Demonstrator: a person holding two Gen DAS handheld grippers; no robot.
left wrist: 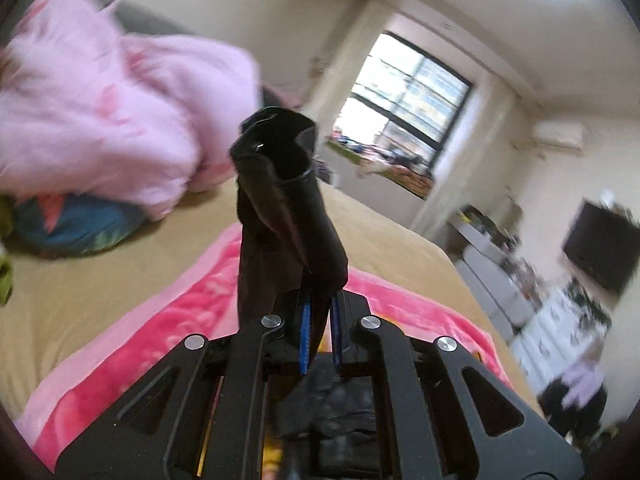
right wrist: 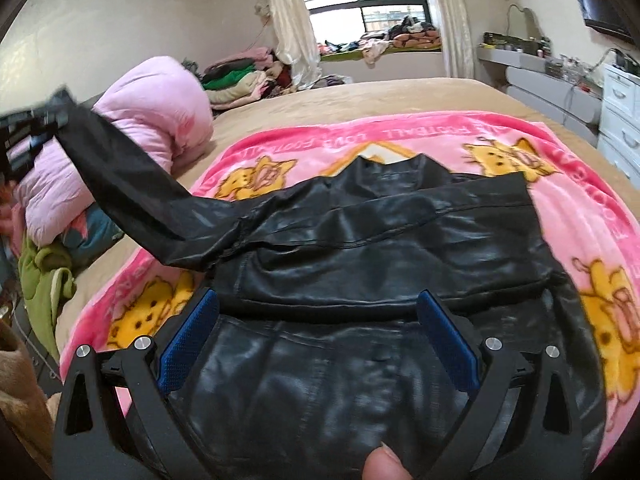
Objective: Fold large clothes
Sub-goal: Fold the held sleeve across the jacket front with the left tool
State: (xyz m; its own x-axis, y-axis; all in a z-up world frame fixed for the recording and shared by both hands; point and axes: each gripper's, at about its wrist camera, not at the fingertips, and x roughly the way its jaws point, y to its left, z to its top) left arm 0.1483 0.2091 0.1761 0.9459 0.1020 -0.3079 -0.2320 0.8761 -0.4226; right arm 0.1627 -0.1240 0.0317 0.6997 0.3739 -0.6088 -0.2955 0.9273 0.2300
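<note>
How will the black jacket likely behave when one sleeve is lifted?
Probably floppy: the sleeve sags between the left gripper and the jacket body. Its glossy surface may be slippery. It looks fairly heavy, since the body stays flat on the blanket.

Pink quilt (right wrist: 160, 96) heaped beside cartoon blanket (right wrist: 580, 220).

one jacket (right wrist: 360, 232), two grippers (one blanket (right wrist: 580, 208))
</note>
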